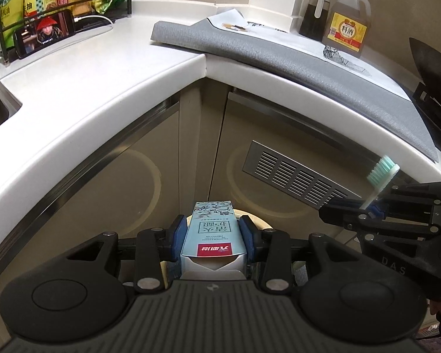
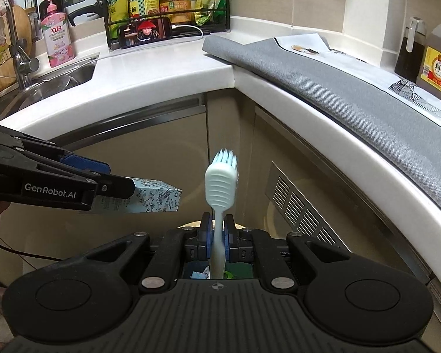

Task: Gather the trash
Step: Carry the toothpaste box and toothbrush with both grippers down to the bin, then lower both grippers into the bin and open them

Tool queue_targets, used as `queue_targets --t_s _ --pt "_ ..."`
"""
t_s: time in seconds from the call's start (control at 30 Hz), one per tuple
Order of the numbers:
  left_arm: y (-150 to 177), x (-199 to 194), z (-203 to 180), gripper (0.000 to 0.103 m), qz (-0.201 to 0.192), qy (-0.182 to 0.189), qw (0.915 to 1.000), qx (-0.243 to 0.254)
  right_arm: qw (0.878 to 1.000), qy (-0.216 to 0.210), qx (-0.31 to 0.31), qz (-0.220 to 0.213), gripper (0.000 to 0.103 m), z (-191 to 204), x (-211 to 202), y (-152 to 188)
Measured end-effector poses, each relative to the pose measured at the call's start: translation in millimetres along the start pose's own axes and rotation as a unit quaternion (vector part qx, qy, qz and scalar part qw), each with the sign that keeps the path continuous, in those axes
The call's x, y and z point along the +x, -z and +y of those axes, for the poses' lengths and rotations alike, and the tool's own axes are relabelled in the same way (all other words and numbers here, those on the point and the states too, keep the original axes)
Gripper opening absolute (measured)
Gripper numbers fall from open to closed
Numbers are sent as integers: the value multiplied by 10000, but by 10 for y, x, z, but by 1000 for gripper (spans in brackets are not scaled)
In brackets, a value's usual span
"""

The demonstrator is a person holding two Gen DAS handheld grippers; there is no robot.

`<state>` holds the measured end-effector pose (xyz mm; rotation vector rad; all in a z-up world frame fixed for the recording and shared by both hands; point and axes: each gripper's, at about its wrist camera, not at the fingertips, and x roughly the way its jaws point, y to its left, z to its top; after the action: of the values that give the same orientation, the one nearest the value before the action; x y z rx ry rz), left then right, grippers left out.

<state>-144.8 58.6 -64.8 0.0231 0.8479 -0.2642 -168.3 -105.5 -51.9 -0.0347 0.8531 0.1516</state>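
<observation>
Left-wrist view: the left gripper has its jaws clamped on a pale blue floral carton, one end flap open, held in the air below the worktop's inner corner, with a light rim, possibly a bin, showing just beneath. Right-wrist view: the right gripper pinches a pale green toothbrush upright by its handle, bristles up, in front of the cabinet fronts. Both pieces appear collected; dropping them likely remains, and the worktop shows no other obvious trash.

Glossy white countertop, matt woven grey mat, slotted metal vent (brushed), printed paper box
</observation>
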Motion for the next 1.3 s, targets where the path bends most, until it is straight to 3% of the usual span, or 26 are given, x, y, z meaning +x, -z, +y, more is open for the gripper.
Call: queue_targets --t_s 0.4,0.57,0.73,1.3 --pt "35 450 5 44 441 -36 9990 -16 9992 -24 145 361 9 -95 429 105" --pt "65 749 36 44 777 53 9969 -117 9964 -317 550 561 9 -252 697 175" --pt "138 1057 37 44 1139 87 9934 -137 9937 -321 799 717 9 -365 922 254" --pt "358 1776 27 43 1850 -114 9827 18 9885 -172 561 1394 9 -253 1584 399"
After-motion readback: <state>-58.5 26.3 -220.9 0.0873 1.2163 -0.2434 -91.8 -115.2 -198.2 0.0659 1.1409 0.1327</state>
